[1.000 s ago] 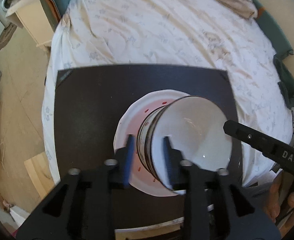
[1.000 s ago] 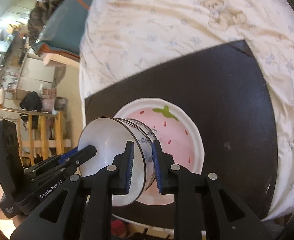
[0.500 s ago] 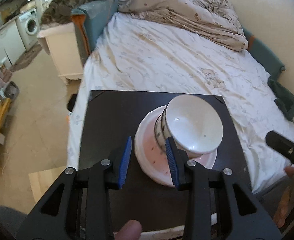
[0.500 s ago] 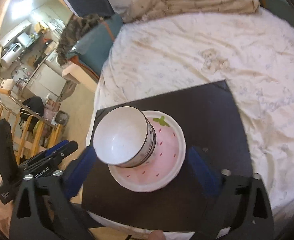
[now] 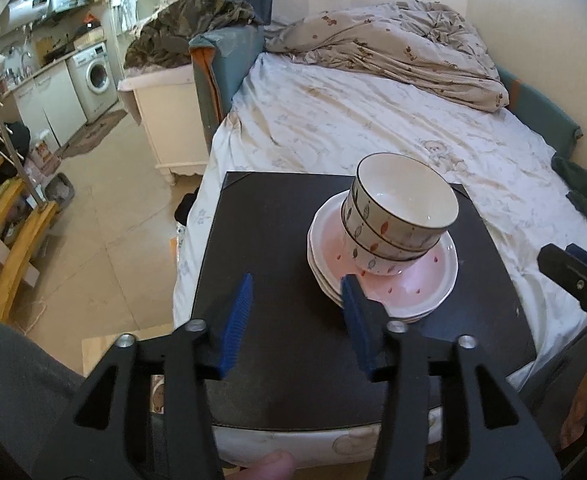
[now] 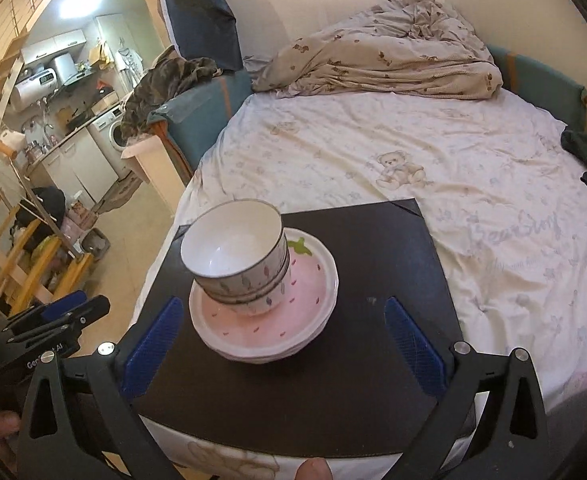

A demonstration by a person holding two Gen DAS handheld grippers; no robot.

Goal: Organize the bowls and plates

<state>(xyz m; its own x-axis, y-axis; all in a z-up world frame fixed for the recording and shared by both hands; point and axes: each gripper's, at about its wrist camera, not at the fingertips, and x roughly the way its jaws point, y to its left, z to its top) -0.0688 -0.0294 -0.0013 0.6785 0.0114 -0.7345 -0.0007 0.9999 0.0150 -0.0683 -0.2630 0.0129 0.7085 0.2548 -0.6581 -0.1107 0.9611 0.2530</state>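
A stack of white bowls with leaf patterns (image 5: 397, 216) (image 6: 237, 256) sits on a stack of pink strawberry plates (image 5: 413, 284) (image 6: 293, 320). The plates rest on a black board (image 5: 269, 240) (image 6: 381, 272) lying on the bed. My left gripper (image 5: 297, 320) is open and empty, pulled back to the near left of the plates. My right gripper (image 6: 285, 344) is wide open and empty, held back in front of the stack. Each gripper shows at the edge of the other's view.
The board lies at the foot of a bed with a white bear-print sheet (image 6: 433, 152) and a crumpled duvet (image 5: 393, 48). A cream cabinet (image 5: 169, 120) and tiled floor are on the left. Wooden stairs (image 5: 9, 232) stand at the far left.
Both grippers have let go of the top bowl, opened and pulled back and up from the stack. The bowl now rests on the other bowls.
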